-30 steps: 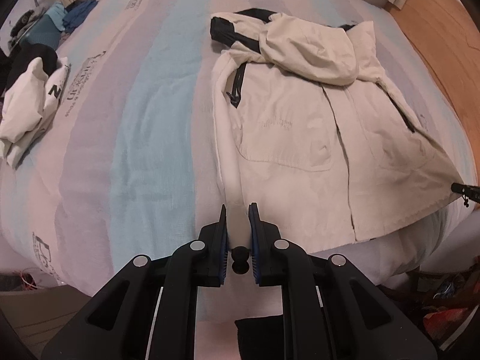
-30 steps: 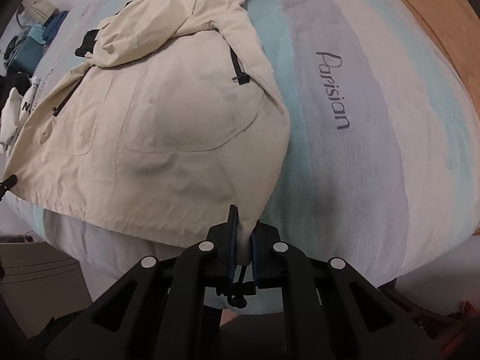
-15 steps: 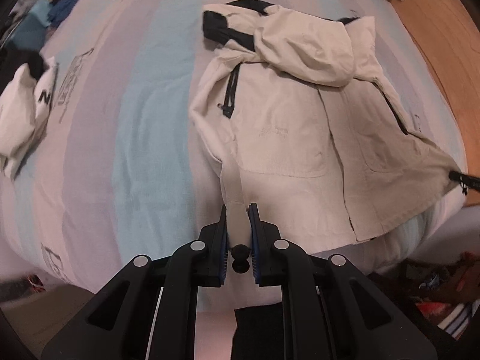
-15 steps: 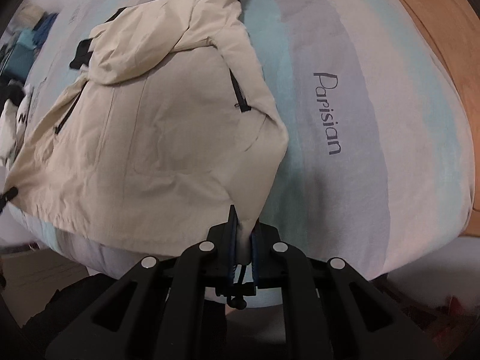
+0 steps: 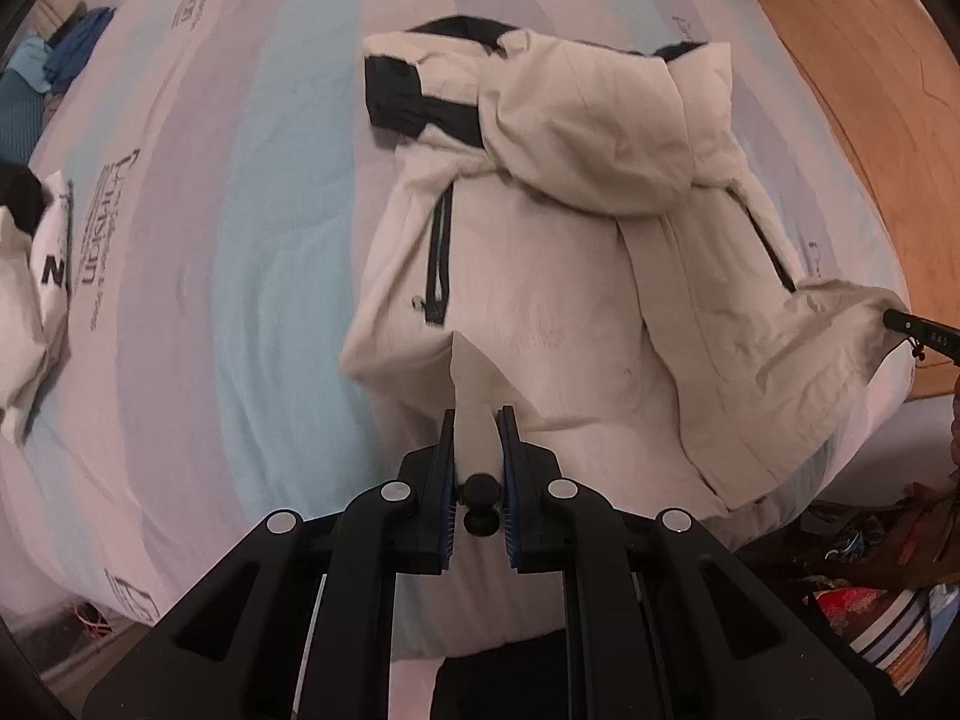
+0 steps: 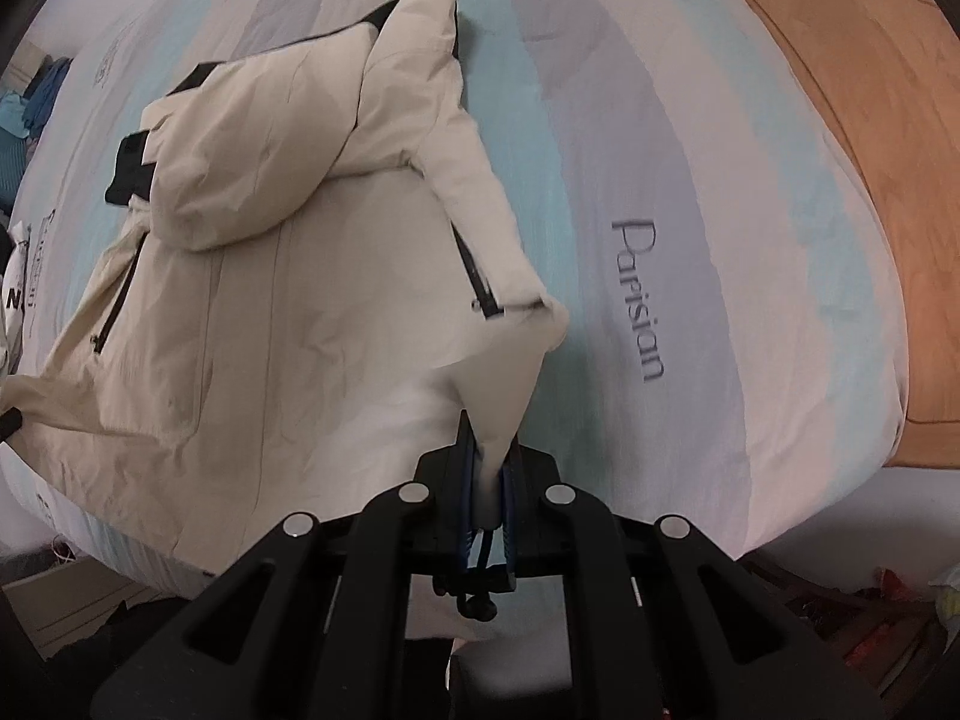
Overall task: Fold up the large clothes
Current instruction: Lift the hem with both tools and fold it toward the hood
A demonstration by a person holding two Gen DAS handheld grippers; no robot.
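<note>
A cream hooded jacket (image 5: 558,300) with black collar trim and dark pocket zips lies front-up on the striped bed, its hood folded down over the chest. My left gripper (image 5: 477,420) is shut on the jacket's bottom hem at one corner and holds that corner lifted off the bed. My right gripper (image 6: 489,450) is shut on the other bottom corner of the jacket (image 6: 300,276), also raised, with the fabric rising in a peak from its jaws. The right gripper's tip (image 5: 924,330) shows at the right edge of the left wrist view.
The bed cover (image 6: 660,228) has pale blue, grey and pink stripes with printed words. A white garment with black lettering (image 5: 36,276) lies at the bed's left side, blue clothes (image 5: 66,54) beyond it. Wooden floor (image 6: 870,150) runs along the right. Clutter (image 5: 870,588) lies below the bed's near edge.
Both grippers have risen and moved up the bed with the hem corners. The jacket's lower part has lifted off the bed and bunched toward the hood.
</note>
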